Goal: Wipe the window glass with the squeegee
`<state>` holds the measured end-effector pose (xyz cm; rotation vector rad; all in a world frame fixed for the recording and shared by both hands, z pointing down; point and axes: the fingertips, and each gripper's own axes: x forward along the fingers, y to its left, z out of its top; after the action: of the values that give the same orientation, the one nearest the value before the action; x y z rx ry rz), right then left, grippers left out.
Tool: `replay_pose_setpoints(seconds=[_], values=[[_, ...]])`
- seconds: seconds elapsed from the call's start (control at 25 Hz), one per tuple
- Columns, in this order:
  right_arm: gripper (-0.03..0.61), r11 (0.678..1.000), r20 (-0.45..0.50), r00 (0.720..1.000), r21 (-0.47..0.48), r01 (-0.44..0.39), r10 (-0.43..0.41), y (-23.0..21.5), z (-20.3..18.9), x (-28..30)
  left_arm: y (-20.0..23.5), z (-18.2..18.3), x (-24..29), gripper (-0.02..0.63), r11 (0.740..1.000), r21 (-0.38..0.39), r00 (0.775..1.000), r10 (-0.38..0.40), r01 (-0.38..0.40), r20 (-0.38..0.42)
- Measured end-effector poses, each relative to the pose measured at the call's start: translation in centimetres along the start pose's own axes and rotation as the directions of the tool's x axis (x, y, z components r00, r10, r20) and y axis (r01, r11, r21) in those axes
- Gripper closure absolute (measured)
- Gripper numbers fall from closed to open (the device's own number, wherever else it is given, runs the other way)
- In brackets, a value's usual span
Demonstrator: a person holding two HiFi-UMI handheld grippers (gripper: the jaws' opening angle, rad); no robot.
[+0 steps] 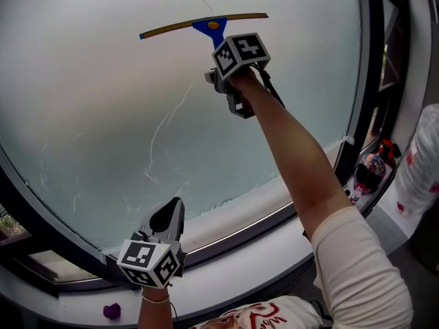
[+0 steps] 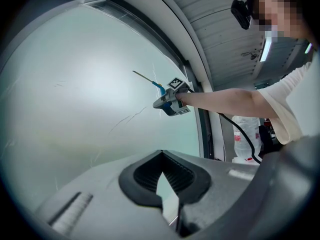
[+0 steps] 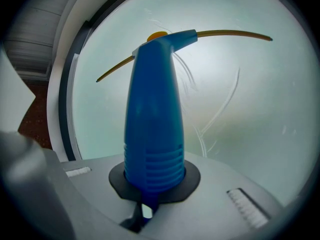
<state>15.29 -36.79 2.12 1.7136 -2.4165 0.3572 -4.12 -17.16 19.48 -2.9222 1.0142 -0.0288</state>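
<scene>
Left claw [image 1: 170,218] at lower centre of the head view, all but closed on nothing; right claw [image 3: 152,178] clamped on the squeegee [image 1: 206,25] handle, blade at upper centre of the window glass [image 1: 89,101]; wiping likely barely begun, streaky lower pane left; blade-to-glass contact unclear.

No word or number can be read. The left gripper [image 1: 173,214] and right gripper [image 1: 219,52] bear only black-and-white square markers [image 1: 241,49]. Red print on the white bag [image 1: 420,163], right of the right gripper, is too blurred to read.
</scene>
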Motion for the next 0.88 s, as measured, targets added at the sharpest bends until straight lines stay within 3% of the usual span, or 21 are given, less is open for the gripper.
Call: replay_pose_setpoints(seconds=[0.56,0.88], values=[[0.552,0.998,0.006,0.999,-0.025,-0.051,0.051,-0.4,-3.0,0.9,-0.8,0.5,3.4,0.614,0.999,-0.052,0.999,-0.006,0.008,0.049],[0.552,0.999,-0.037,0.999,-0.026,-0.026,0.025,-0.9,-5.7,1.3,-1.8,-0.5,4.1,0.614,0.996,-0.081,0.998,-0.028,0.032,0.052]])
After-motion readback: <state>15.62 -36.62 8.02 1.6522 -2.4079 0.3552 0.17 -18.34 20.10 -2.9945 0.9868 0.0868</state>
